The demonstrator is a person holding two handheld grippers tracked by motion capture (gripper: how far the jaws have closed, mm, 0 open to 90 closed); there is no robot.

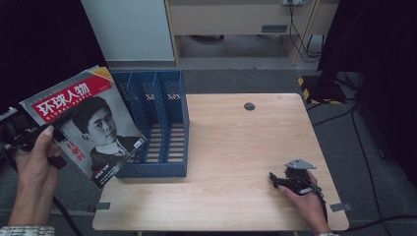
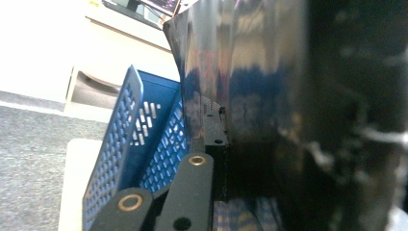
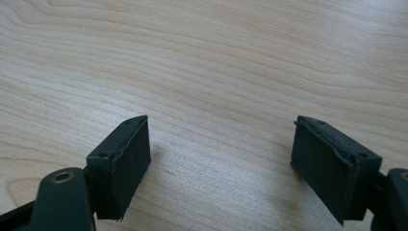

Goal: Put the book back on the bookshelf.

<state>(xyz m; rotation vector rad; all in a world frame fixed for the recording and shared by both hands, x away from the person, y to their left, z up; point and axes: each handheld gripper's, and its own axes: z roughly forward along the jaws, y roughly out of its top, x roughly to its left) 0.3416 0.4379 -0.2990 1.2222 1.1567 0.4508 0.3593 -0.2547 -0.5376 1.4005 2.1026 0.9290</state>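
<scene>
My left gripper is clamped on the magazine, held up left of the rack; filing it remains. My right gripper, jaws apart and empty, rests right of the rack.

The magazine in your left claw is coated paper, its cover glossy enough to throw back smeared reflections in the left gripper view. Beside it, the blue file rack is hard moulded plastic, its walls perforated with a grid of holes (smooth, with a slight sheen). Your counter is pale wood-grain laminate, smooth and nearly matt, the grain lines plain in the right gripper view. The pads of your right claw look like matt black rubber or foam with rough edges, mounted on black plastic arms with brass-coloured rivets. The floor is grey carpet, coarse and dull.
</scene>
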